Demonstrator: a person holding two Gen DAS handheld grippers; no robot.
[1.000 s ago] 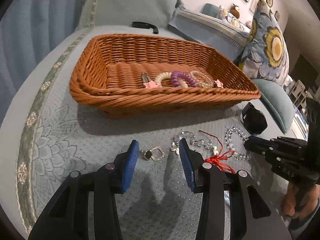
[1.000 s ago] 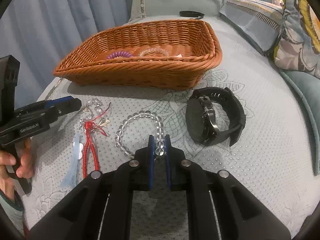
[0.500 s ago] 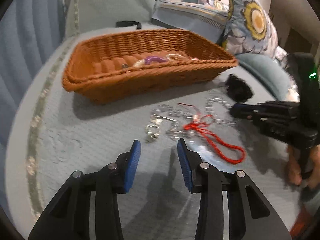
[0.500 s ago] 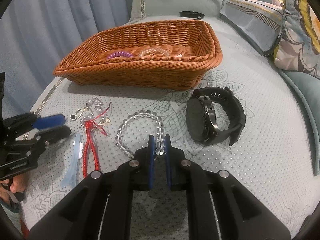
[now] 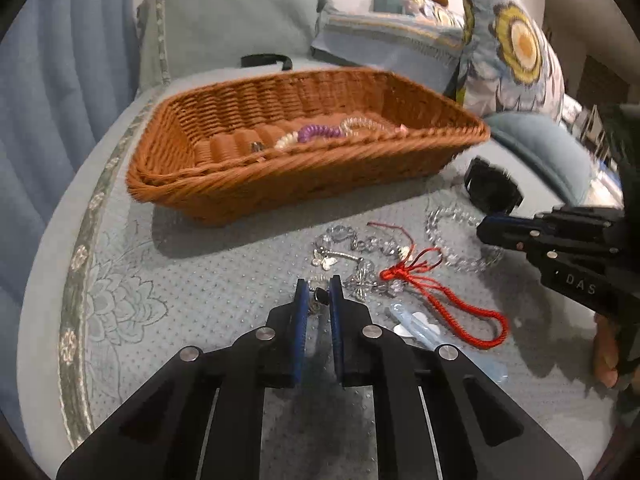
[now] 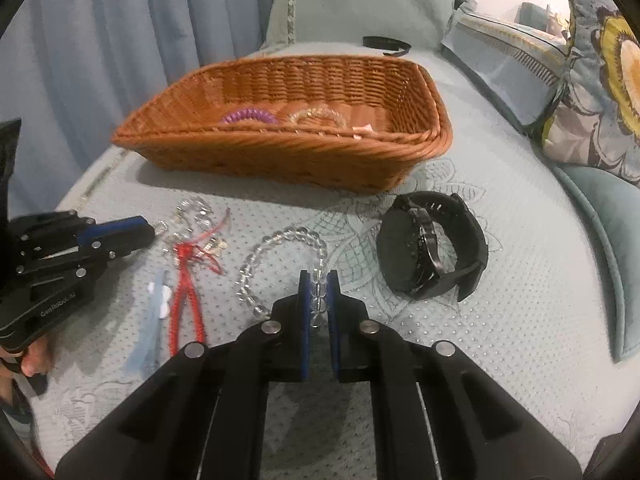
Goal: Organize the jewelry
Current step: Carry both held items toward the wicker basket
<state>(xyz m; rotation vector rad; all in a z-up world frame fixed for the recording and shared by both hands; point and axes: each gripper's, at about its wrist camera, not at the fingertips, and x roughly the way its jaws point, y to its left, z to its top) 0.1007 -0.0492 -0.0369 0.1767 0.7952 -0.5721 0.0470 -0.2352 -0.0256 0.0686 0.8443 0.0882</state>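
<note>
Clear beads of the bracelet (image 6: 280,240) sit pinched in my right tongs (image 6: 318,300), my left tongs (image 5: 318,294) nipping a small dark charm (image 5: 320,295); both lifts to the wicker basket (image 5: 224,196) come next.

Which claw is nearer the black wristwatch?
Right. The right claw grips the clear bead bracelet beside the black wristwatch; the left claw sits across the jewelry pile.

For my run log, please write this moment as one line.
left gripper: shut on small pendant | right gripper: shut on clear bead bracelet | basket: holds purple coil band
</note>
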